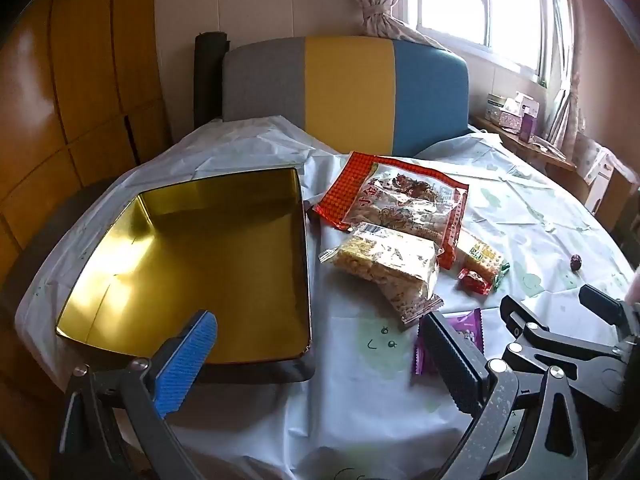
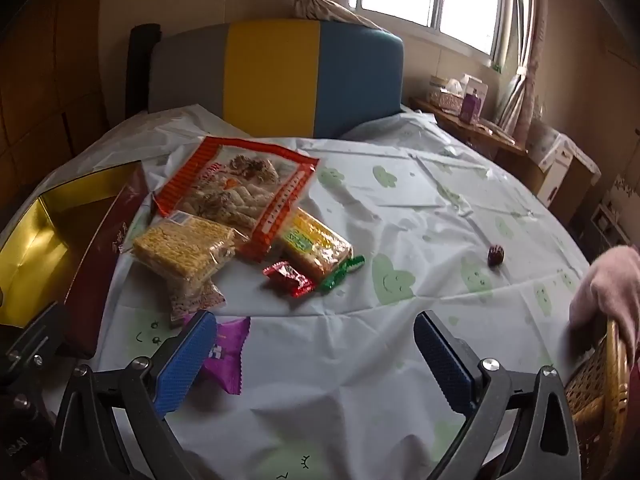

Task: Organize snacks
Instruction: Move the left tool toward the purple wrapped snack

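Observation:
An open gold tin [image 1: 208,260] sits at the table's left; it also shows in the right wrist view [image 2: 36,240]. Beside it lie a big red-checked snack bag [image 1: 396,200] [image 2: 240,188], a clear pack of rice crackers [image 1: 384,264] [image 2: 184,248], a yellow biscuit pack [image 2: 316,244], a red candy [image 2: 288,278] and a purple packet [image 2: 226,356] [image 1: 468,328]. My left gripper [image 1: 320,360] is open and empty, near the tin's front corner. My right gripper [image 2: 316,360] is open and empty, above bare cloth, just right of the purple packet.
A small dark red candy [image 2: 496,255] lies alone to the right. A wicker basket [image 2: 600,384] stands at the right edge under a pink sleeve. A grey, yellow and blue chair back [image 2: 280,76] is behind the table. The right gripper's frame [image 1: 580,344] shows in the left wrist view.

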`<control>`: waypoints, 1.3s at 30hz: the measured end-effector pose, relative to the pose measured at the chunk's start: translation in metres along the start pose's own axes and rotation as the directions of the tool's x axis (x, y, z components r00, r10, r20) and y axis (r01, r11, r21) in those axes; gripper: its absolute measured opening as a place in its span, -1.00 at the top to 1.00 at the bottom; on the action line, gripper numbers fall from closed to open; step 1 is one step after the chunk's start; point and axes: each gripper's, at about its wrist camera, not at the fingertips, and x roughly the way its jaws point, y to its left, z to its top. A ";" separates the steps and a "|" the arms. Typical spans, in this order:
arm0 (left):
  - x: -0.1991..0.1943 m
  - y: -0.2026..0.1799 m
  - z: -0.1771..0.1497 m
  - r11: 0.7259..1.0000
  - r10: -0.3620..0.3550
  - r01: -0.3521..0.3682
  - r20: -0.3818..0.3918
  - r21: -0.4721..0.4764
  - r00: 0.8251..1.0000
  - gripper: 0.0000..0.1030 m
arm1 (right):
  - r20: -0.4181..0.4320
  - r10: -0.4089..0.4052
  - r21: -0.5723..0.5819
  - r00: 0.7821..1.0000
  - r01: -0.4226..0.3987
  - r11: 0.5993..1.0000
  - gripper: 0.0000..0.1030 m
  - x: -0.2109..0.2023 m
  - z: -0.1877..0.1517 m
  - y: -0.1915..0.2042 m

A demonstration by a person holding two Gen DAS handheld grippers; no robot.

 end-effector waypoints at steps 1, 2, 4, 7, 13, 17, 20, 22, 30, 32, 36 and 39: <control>-0.001 -0.001 0.000 1.000 0.001 -0.001 0.010 0.004 1.000 -0.99 | 0.007 -0.004 -0.002 1.000 0.004 1.000 -0.96 0.000 -0.001 0.000; -0.002 -0.001 0.001 1.000 0.002 -0.002 0.019 0.008 1.000 -0.99 | 0.003 -0.002 0.002 1.000 0.002 1.000 -0.96 0.001 -0.001 -0.001; -0.005 0.003 -0.003 1.000 -0.002 0.002 0.026 -0.011 1.000 -0.99 | -0.005 -0.004 0.008 1.000 0.004 1.000 -0.96 0.003 -0.002 -0.004; -0.001 0.007 -0.001 1.000 -0.004 0.004 0.020 -0.023 1.000 -0.99 | -0.005 -0.015 -0.017 1.000 0.015 1.000 -0.96 0.000 0.007 0.002; -0.005 0.010 -0.002 1.000 0.007 -0.007 0.019 -0.019 1.000 -0.99 | 0.028 0.001 -0.032 1.000 0.000 0.999 -0.96 -0.004 0.004 0.005; -0.005 0.009 -0.002 1.000 0.011 -0.010 0.017 -0.012 1.000 -0.99 | 0.019 -0.002 -0.031 1.000 0.002 1.000 -0.96 -0.004 0.005 0.005; -0.004 0.008 -0.002 1.000 0.010 -0.010 0.016 -0.012 1.000 -0.99 | 0.019 -0.004 -0.032 1.000 0.004 0.999 -0.96 -0.003 0.005 0.005; -0.004 0.008 -0.002 1.000 0.011 -0.011 0.016 -0.011 1.000 -0.99 | 0.020 -0.004 -0.033 1.000 0.005 0.999 -0.96 -0.003 0.005 0.005; -0.004 0.008 -0.003 1.000 0.011 -0.011 0.017 -0.010 1.000 -0.99 | 0.025 -0.005 -0.037 1.000 0.006 0.999 -0.96 -0.003 0.007 0.005; -0.005 0.008 -0.003 1.000 0.011 -0.011 0.019 -0.009 1.000 -0.99 | 0.026 -0.006 -0.038 1.000 0.007 0.999 -0.96 -0.003 0.007 0.005; -0.006 0.008 -0.003 1.000 0.010 -0.010 0.018 -0.006 1.000 -0.99 | 0.030 -0.008 -0.038 1.000 0.009 0.999 -0.96 -0.004 0.009 0.004; -0.006 0.008 -0.003 1.000 0.010 -0.010 0.018 -0.004 1.000 -0.99 | 0.034 -0.010 -0.039 0.999 0.011 0.999 -0.96 -0.004 0.010 0.002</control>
